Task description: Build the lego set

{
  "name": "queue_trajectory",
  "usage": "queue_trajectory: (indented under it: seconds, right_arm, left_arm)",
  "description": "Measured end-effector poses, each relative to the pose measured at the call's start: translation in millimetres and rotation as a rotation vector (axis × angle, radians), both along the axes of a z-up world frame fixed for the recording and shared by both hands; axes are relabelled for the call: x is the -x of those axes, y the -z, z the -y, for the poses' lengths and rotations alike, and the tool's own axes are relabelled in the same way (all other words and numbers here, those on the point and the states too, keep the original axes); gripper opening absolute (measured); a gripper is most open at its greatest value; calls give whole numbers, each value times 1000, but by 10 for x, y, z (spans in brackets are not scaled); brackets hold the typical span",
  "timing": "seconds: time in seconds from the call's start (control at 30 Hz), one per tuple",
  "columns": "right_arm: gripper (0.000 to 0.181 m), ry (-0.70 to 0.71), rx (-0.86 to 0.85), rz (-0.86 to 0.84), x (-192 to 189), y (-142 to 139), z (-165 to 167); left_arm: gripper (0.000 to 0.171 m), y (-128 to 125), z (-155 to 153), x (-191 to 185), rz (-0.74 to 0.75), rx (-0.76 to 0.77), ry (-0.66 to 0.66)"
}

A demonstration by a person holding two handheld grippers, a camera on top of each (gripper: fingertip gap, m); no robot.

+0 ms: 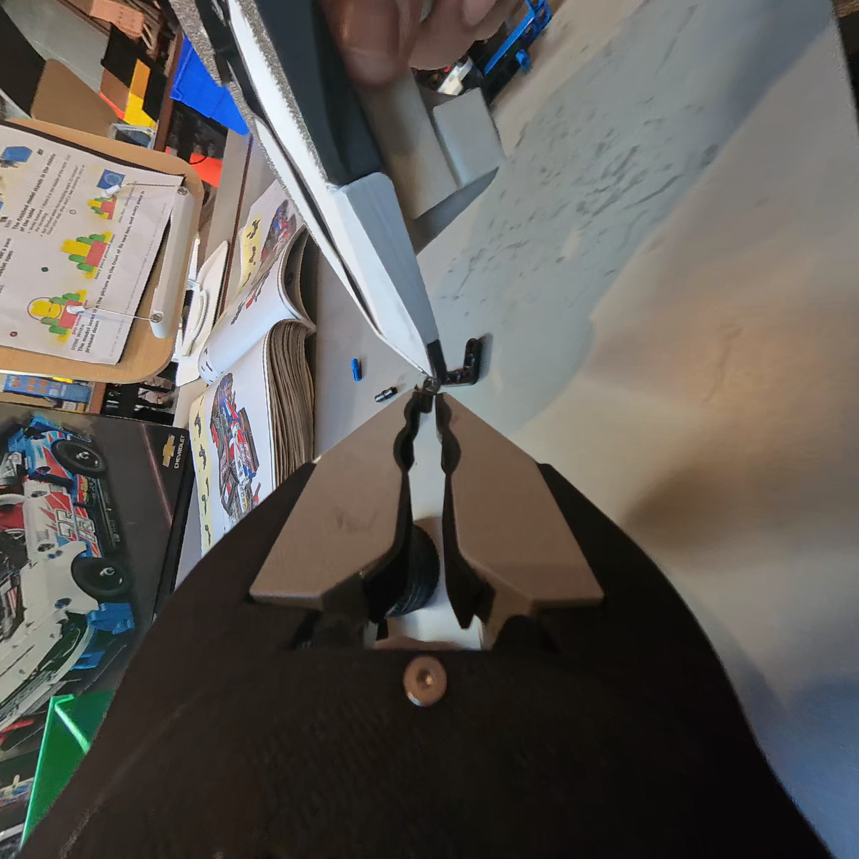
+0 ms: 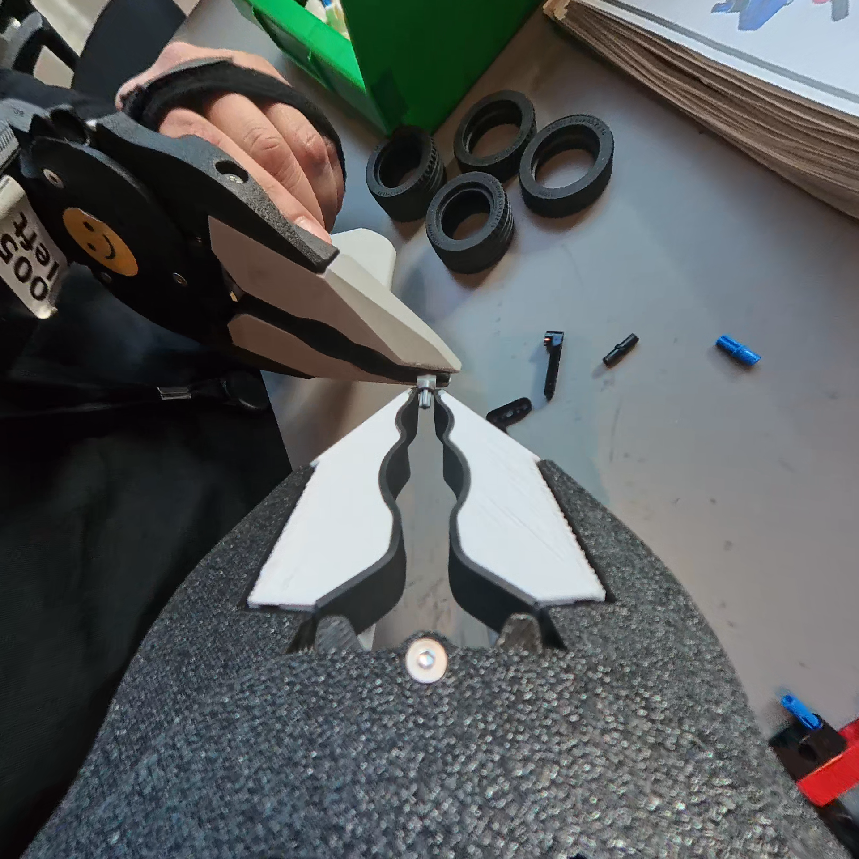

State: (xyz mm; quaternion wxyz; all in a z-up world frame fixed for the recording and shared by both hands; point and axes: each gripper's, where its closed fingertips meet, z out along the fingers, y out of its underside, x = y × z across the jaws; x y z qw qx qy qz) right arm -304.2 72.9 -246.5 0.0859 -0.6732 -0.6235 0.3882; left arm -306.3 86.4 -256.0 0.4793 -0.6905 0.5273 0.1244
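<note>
The right gripper (image 2: 425, 399) is showing a rough, speckled grey body and matt white plastic fingers (image 2: 502, 511) lined in smooth black. Beyond it, four tyres (image 2: 469, 223) are looking like matt, ribbed black rubber. The grey table (image 2: 674, 465) is appearing smooth and scuffed. The small grey pin (image 2: 425, 388) is looking like plastic.

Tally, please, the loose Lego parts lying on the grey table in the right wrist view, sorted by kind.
Black tyres: 4
Black angled beams: 2, the second beside the right hand-held gripper
Black pin: 1
Blue pins: 1
Total: 8
Not counted: the small grey pin held between the two gripper tips, and the partly cropped red, black and blue assembly at the right edge.
</note>
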Motion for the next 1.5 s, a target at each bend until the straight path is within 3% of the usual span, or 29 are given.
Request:
queue_trajectory:
  seconds: [0.37, 0.97, 1.13, 1.5]
  right_arm:
    - [5, 57, 37, -56, 159, -20, -144]
    - [9, 117, 46, -251, 315, -263, -271]
    - [13, 140, 23, -290, 271, -325, -320]
    - [15, 226, -142, -147, -137, -102, -533]
  left_arm:
    - [1, 6, -121, 145, 205, 95, -128]
    - [1, -152, -198, 279, 465, 166, -173]
    - [2, -187, -214, 318, 498, 160, -186]
    - [2, -29, -142, 278, 430, 224, -184]
